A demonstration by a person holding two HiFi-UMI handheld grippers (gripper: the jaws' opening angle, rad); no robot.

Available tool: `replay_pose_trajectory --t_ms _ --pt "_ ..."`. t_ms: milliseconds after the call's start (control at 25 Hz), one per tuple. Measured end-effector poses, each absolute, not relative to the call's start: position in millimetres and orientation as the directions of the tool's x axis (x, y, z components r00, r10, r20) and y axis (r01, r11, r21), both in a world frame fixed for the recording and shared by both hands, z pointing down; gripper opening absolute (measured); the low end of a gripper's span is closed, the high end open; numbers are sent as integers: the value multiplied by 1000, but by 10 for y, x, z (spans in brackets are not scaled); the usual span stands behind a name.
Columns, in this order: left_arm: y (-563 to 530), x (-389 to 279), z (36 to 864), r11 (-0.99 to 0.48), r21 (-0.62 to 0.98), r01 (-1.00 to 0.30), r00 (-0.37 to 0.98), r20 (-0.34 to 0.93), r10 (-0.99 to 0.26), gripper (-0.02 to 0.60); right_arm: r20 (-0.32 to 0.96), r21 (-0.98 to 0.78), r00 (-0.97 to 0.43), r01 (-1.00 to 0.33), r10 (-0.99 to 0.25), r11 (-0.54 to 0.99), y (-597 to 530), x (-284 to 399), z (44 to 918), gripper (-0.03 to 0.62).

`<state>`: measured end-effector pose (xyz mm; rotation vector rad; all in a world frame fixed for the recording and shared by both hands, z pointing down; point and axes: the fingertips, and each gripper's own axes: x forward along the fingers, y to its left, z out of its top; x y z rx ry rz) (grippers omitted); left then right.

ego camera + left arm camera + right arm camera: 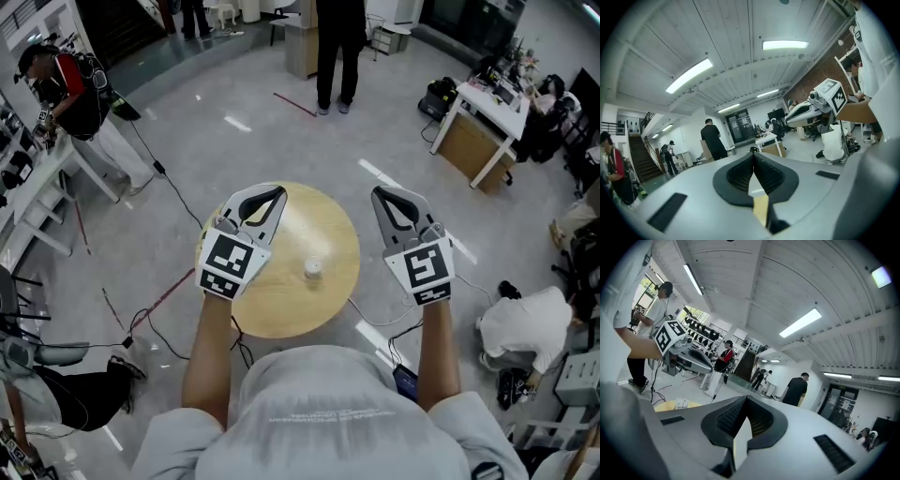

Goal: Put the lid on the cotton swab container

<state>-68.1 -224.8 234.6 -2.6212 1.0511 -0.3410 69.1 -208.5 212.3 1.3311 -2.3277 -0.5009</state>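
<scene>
— Fingers (738,176) on left gripper (269,195), what state?
— Clenched tip to tip, nothing between them. Right gripper (384,193) is the same: pressed together, empty.
— Where's the task thing?
— Cotton swab container (312,269), small and white, upright on the round wooden table (281,314), just off centre toward 4 o'clock. Neither gripper touches it.
— Grippers relative to it?
— Left hovers at its 10 o'clock, right at its 2 o'clock, both clear of the tabletop with tips toward 12.
— Progress?
— No loose lid shows on the table. Container is too small to make out a seam, but it looks capped. My judgement: lid on, nothing left.
— Beyond?
— Person in black (337,47) stands at 12 o'clock.
</scene>
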Motion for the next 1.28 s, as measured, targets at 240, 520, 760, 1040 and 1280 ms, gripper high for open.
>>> replay_pose_trajectory --t_ms 240,520,760,1040,1280 --pt "-2238 -686 2352 -692 -371 -619 711 110 -695 18 180 503 -456 -718 -871 480 -2086 629 2203 28" --pt "-2234 -670 2404 -703 -363 -611 716 125 -687 18 171 505 -453 -722 -875 472 -2085 623 2207 26" --pt "-2210 -632 2453 -709 -362 -605 718 135 -682 18 170 500 -459 -722 -872 478 -2060 642 2246 26" --pt "-2196 -673 2420 -700 -369 -611 713 126 -689 18 181 494 -476 -712 -861 498 -2049 564 2283 27" --pt "-2186 -674 2438 -706 -367 -606 718 130 -684 18 186 494 -475 -711 -860 500 -2059 572 2314 27"
